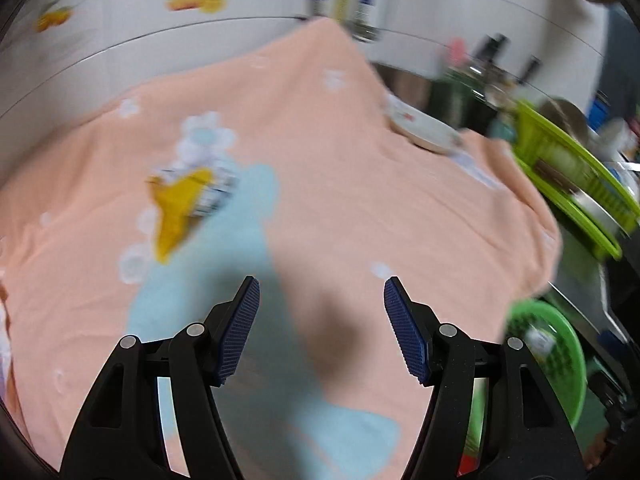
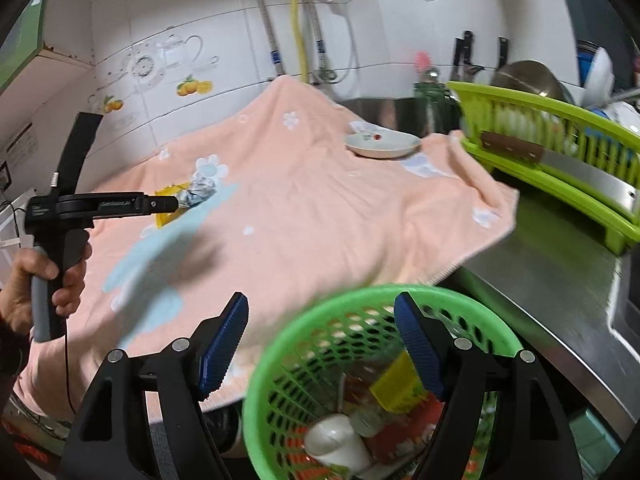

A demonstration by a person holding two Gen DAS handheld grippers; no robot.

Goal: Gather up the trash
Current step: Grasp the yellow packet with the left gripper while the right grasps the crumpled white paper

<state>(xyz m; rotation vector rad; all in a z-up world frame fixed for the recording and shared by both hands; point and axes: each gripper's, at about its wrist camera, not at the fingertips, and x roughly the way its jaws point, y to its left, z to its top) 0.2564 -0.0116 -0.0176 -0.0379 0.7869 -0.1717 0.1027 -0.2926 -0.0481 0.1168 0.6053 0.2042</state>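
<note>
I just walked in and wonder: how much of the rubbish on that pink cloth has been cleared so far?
Several pieces already lie in the green basket. Neither the left gripper nor the right gripper holds anything; both stand open. Left to do: the yellow and silver wrapper on the pink cloth, towards which the left gripper points. The white dish looks like crockery, not trash.

White tiled wall (image 2: 400,32) with fruit decals (image 2: 194,86) behind steel counter (image 2: 552,280).
</note>
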